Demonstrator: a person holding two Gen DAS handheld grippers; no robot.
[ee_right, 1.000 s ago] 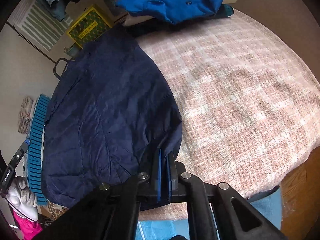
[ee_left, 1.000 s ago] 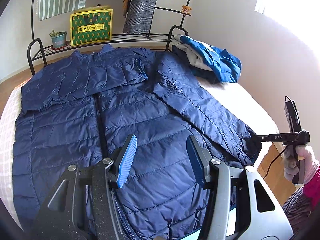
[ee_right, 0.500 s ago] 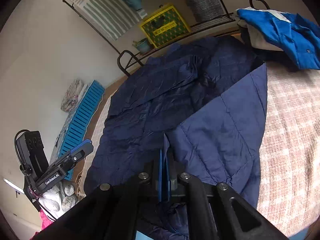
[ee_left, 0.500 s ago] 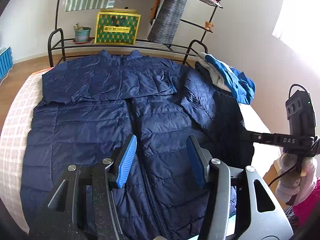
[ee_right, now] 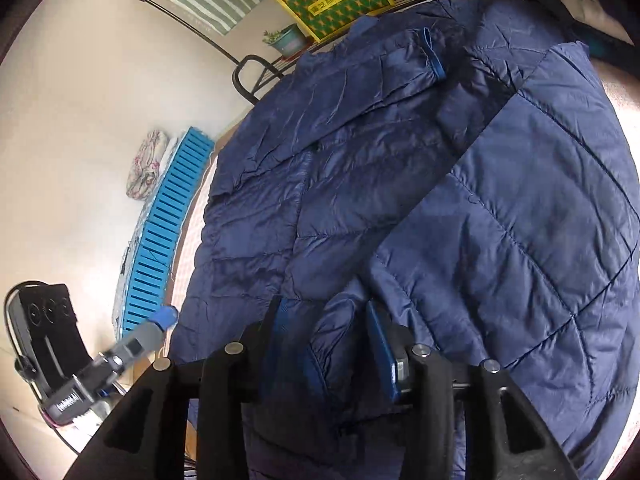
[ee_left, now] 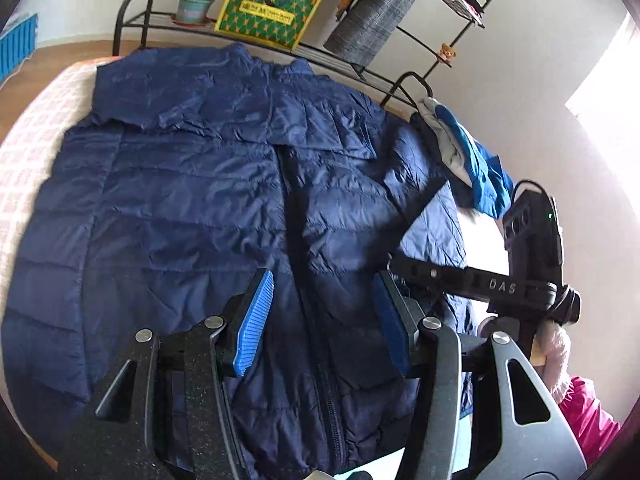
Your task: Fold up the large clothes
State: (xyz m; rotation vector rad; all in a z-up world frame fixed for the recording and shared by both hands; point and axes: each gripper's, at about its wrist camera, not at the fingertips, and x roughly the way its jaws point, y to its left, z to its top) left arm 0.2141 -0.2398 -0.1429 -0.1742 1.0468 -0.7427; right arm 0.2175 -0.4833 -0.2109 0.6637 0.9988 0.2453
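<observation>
We hold our left gripper [ee_left: 320,316] above the jacket [ee_left: 180,208], jaws spread wide and gripping nothing. Our right gripper [ee_right: 326,344] hovers over its folded edge, jaws parted too.

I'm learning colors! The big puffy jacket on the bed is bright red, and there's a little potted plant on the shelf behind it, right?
Not quite: the puffy jacket is dark navy blue, not red, as the left wrist view shows clearly. The rest is right: it lies spread on the bed, and a little potted plant sits on the shelf behind it.
</observation>
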